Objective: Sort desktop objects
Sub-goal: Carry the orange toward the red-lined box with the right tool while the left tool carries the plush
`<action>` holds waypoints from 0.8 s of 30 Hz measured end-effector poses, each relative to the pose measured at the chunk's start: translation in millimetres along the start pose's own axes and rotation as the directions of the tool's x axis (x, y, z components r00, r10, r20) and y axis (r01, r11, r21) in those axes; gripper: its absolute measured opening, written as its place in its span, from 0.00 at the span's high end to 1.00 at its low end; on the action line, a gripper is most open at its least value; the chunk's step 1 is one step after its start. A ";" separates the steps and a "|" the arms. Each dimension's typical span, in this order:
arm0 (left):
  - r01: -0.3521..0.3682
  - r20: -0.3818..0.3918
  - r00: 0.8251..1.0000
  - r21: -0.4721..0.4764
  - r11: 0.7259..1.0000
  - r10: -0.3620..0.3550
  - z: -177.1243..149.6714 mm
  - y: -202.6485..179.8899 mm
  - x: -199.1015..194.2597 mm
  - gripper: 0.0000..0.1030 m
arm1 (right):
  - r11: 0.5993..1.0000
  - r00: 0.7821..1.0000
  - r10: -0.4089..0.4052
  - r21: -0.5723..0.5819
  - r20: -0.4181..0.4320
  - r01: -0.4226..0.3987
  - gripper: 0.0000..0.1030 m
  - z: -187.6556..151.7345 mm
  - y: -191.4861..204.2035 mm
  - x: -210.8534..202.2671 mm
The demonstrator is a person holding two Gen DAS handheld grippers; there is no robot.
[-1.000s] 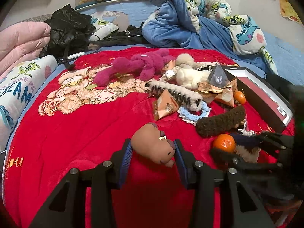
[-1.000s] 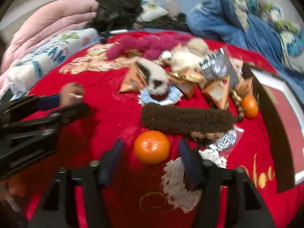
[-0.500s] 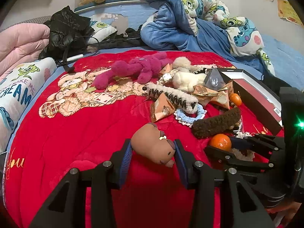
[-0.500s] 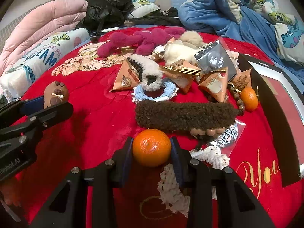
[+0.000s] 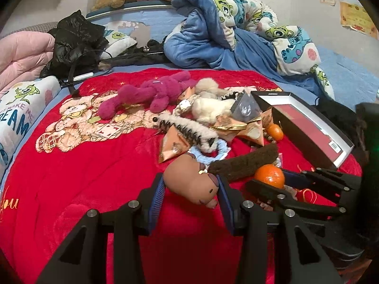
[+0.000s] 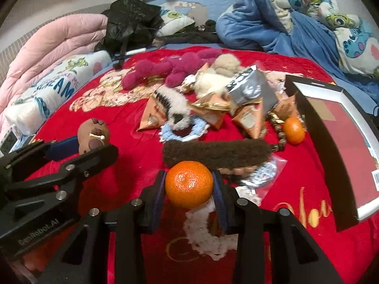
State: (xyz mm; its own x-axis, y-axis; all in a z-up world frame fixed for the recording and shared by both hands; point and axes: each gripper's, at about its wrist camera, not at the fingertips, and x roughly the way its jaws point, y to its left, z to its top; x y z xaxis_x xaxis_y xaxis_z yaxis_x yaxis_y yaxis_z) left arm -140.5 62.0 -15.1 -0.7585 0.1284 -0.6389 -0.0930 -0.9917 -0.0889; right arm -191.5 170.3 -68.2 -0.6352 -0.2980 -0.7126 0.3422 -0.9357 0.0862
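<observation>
Left tongs clenched on brown toy head, over red blanket. Right tongs clenched on orange, just off blanket. Open box lay ahead and right of right tongs, long axis running away from camera. Right hand nearer box, probably first to drop. Second orange beside box wall, near side.

Both cameras sit low and close over the red blanket, looking down across it toward the blue bedding. Each sees the same toy pile.
</observation>
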 end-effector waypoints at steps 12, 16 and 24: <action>0.054 -0.024 0.998 0.066 0.996 -0.053 -8.2 -57.1 13.8 0.56 | 0.994 0.994 -0.086 0.077 0.063 0.081 0.65 -8.0 -61.5 -43.5; 0.092 -0.028 0.996 0.067 0.994 -0.090 -9.6 -83.4 17.8 0.56 | 0.987 0.989 -0.124 0.116 0.077 0.115 0.65 -14.8 -88.5 -58.8; 0.165 -0.032 0.986 0.113 0.980 -0.163 -17.0 -142.3 26.8 0.56 | 0.969 0.977 -0.190 0.179 0.093 0.172 0.65 -35.1 -134.3 -88.0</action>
State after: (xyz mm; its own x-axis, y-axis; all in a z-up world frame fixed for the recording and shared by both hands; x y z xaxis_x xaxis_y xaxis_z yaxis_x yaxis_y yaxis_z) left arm -136.6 206.7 -32.6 -0.7123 0.2883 -0.6399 -0.2896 -0.9512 -0.1062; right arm -157.2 328.8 -41.6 -0.7499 -0.1308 -0.6485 0.0989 -0.9914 0.0856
